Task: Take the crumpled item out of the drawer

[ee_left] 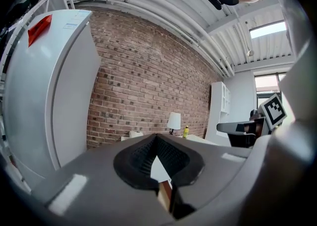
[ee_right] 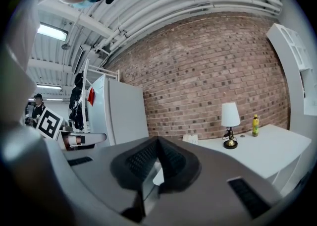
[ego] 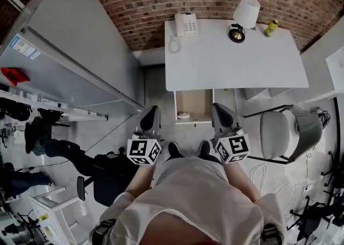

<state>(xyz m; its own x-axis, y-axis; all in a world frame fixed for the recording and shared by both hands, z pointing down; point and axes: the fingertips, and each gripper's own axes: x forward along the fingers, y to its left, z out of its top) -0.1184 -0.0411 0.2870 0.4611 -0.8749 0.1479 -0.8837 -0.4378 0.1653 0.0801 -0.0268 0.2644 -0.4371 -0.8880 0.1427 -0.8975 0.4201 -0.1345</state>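
Brick wall (ego: 161, 2): backs a white desk (ego: 231, 61) with a telephone (ego: 186, 24), a lamp (ego: 244, 15) and a yellow bottle (ego: 272, 26) on it.
Drawer (ego: 196, 101): open under the desk's front edge, between my two grippers.
Crumpled item (ego: 184, 115): pale, lying in the drawer's near-left corner, touched by neither gripper.
Left gripper (ego: 154, 110): I hold it just left of the drawer, jaws closed together on nothing.
Right gripper (ego: 217, 108): just right of the drawer, jaws likewise pressed together, empty.
Chair (ego: 282, 134): grey, on my right.
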